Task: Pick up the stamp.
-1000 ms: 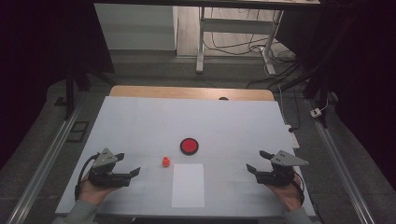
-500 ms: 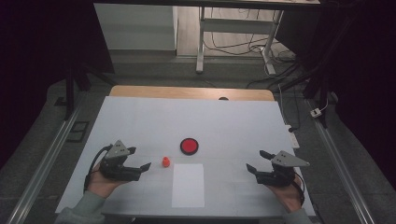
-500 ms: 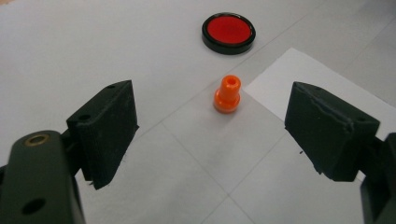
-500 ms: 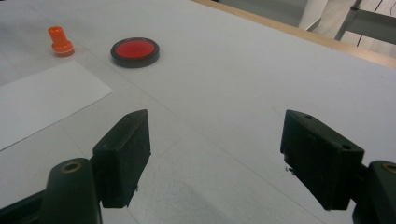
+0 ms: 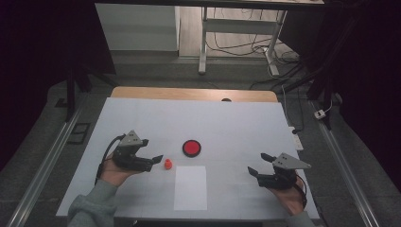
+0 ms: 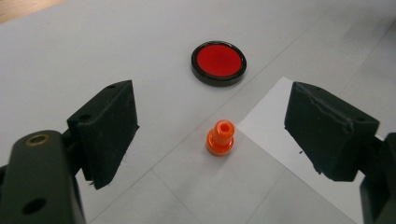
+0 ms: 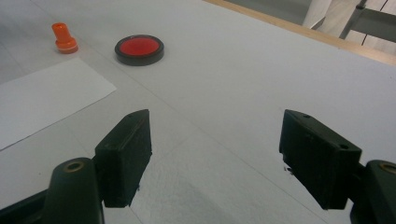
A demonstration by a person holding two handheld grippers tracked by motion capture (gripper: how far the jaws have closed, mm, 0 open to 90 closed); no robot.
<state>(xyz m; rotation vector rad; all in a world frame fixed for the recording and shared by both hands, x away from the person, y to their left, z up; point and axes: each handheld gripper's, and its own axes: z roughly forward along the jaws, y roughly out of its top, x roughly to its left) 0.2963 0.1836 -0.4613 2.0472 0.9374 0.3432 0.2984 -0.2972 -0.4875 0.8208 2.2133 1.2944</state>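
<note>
Two jaws of the left hand-held gripper (image 5: 155, 161) gape wide, the orange stamp (image 5: 167, 164) just ahead between them, untouched on the counter (image 5: 246, 127).

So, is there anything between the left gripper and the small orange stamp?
No. In the left gripper view, bare white table separates the open left gripper from the small orange plastic stamp.

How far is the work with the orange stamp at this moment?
Early stage. Nothing looks done: the paper is blank and the stamp stands upright on the table, just off the paper's corner, apart from the red ink pad. In hand: the left gripper, jaws open, reaches for the stamp without touching it. The right gripper waits open. Left, probably: grasping, inking, stamping.
</note>
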